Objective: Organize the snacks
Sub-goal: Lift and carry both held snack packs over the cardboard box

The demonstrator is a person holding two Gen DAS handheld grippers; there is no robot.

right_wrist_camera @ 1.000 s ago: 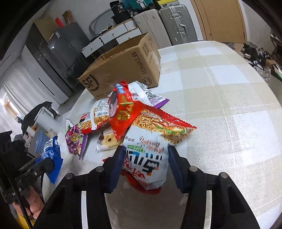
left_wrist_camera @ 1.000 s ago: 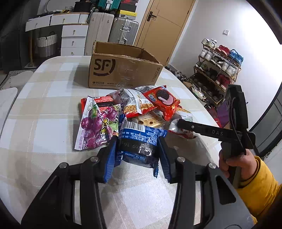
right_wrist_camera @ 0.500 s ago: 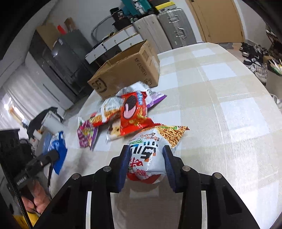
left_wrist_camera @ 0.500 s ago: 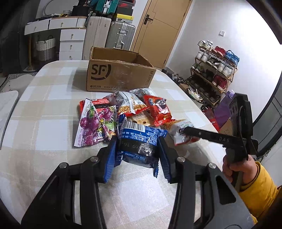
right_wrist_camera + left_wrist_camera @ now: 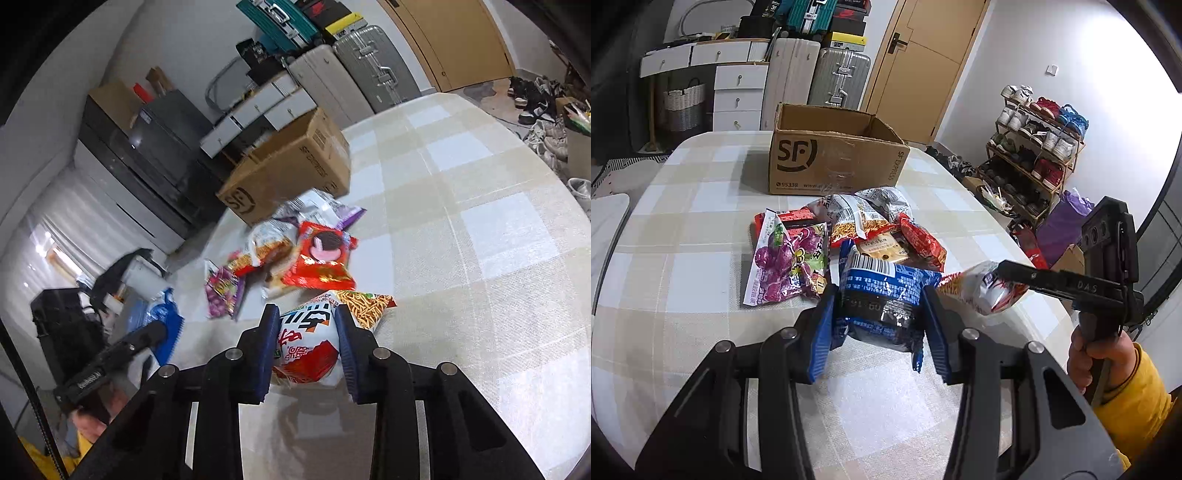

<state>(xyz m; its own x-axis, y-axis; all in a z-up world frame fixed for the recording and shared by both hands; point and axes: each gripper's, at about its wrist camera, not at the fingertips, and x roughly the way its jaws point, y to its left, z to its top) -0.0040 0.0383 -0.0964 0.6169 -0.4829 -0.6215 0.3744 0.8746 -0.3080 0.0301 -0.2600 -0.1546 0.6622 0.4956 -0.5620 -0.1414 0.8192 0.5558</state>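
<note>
My left gripper (image 5: 879,328) is shut on a blue snack packet (image 5: 882,291) and holds it just above the table, in front of the snack pile. My right gripper (image 5: 306,350) is shut on a white and red noodle snack bag (image 5: 310,343), lifted off the pile; the bag also shows in the left wrist view (image 5: 982,291). On the table lie a purple grape packet (image 5: 786,266), a red cookie packet (image 5: 321,258) and several other packets. An open cardboard box (image 5: 831,162) stands behind the pile.
The checked tablecloth (image 5: 683,295) covers a rounded table. Suitcases (image 5: 834,77) and white drawers (image 5: 738,96) stand behind the box. A shoe rack (image 5: 1034,147) stands at the right. A dark cabinet (image 5: 147,147) is at the far left in the right wrist view.
My right gripper closed tighter on the noodle bag and pulled it back and up off the pile. My left gripper rose slightly with the blue packet still held.
</note>
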